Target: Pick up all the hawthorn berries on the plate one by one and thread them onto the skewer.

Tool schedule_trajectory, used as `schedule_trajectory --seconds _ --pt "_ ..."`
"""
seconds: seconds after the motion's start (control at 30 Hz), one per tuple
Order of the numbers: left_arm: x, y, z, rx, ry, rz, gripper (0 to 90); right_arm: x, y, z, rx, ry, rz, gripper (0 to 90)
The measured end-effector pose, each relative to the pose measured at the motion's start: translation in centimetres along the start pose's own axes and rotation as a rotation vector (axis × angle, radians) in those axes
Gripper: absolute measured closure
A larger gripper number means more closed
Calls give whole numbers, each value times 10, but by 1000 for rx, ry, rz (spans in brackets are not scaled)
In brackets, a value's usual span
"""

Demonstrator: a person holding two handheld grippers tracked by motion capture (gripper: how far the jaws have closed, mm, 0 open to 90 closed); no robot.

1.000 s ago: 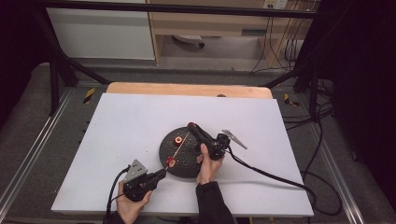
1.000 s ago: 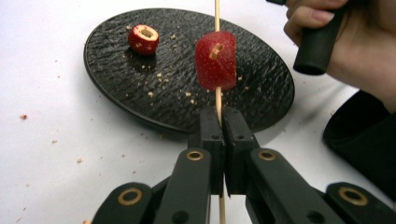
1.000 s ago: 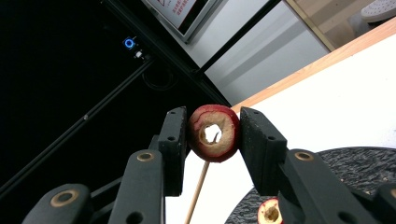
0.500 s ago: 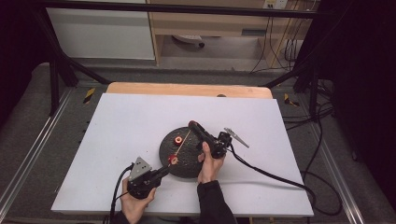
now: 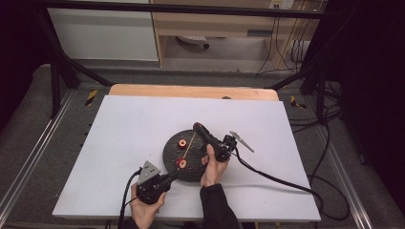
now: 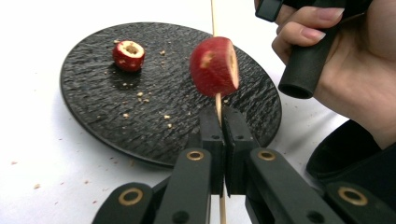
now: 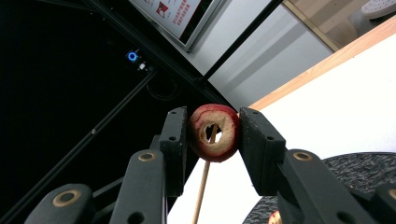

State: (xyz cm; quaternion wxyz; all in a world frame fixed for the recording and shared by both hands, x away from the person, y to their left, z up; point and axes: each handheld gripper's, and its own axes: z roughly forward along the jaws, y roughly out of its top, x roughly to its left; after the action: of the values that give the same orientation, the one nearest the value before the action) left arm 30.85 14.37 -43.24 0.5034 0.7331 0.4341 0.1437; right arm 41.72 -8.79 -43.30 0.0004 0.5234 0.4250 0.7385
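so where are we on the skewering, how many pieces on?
Done: one red fruit piece sits threaded on the wooden skewer, which the left gripper clamps just below it. In hand: the right gripper holds a second cored piece, and the skewer tip shows through its hole, so it looks to be going on. Left: one more piece lies loose on the black plate.

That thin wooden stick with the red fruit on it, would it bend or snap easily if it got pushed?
Probably. The stick looks very thin and long, so a sideways push would likely bow it. The left claw grips only its lower end while a fruit piece sits higher up, so it may wobble. It seems light, likely rolling if dropped.
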Motion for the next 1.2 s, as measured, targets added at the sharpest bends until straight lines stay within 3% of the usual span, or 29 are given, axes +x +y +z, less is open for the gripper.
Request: schedule_trajectory --seconds 0.13,0.33,0.87,1.2 --pt "4 6 4 -2 -2 -10 881 2 0 -2 16 8 0 639" --pt "7 13 7 2 0 10 883 3 -1 -3 32 12 1 640" --pt "14 38 23 0 -30 42 883 7 -8 -10 112 21 -49 638" --pt "18 42 29 7 -41 51 882 7 -13 -12 138 7 -72 637"
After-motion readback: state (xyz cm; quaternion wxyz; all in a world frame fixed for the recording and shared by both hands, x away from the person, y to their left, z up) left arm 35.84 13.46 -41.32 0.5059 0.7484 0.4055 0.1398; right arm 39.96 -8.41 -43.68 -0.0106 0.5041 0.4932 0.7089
